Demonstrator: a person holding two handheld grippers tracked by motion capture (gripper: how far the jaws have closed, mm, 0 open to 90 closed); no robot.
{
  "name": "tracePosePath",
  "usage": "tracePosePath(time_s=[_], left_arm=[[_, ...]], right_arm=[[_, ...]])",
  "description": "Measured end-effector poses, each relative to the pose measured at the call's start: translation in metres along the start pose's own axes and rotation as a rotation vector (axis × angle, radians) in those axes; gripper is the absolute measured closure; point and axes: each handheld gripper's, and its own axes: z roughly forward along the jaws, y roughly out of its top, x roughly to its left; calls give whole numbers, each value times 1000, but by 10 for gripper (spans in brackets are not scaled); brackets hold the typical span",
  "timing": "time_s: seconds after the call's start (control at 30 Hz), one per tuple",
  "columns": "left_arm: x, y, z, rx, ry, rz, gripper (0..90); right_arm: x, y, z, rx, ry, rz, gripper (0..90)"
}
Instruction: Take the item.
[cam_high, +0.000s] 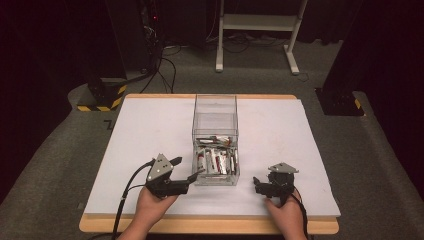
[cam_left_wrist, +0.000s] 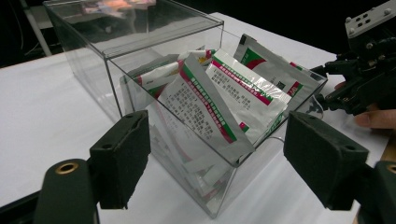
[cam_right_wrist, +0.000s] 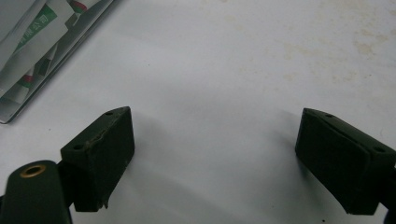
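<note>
Two tools, left tool (cam_high: 183, 169) spread, right tool (cam_high: 258, 184) spread, one clear box (cam_high: 215, 117) of sachets (cam_high: 216, 161)

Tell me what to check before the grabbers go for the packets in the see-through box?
1. Left gripper open: ok, jaws wide apart, nothing between them.
2. Right gripper open: ok, jaws apart over the bare white table top.
3. Clear plastic box upright on the table: ok.
4. White foil packets with red and green stripes inside the box: ok, they lean in a loose pile at its near end.
5. Way in from the top of the box: cannot tell; a clear panel seems to cover the far part.
6. Left gripper near the box: ok, its jaws face a near corner.
</note>
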Motion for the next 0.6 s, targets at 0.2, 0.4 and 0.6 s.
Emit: tracePosePath(time_s=[0.2,0.4,0.6], left_arm=[[-3,2,4,1,5,5,254],[-7,3,10,-9,19,-4,303],[-10,5,17,-10,47,16,348]], right_arm=[[0,0,0,0,0,0,118],[0,0,0,0,0,0,118],[0,0,0,0,1,0,118]])
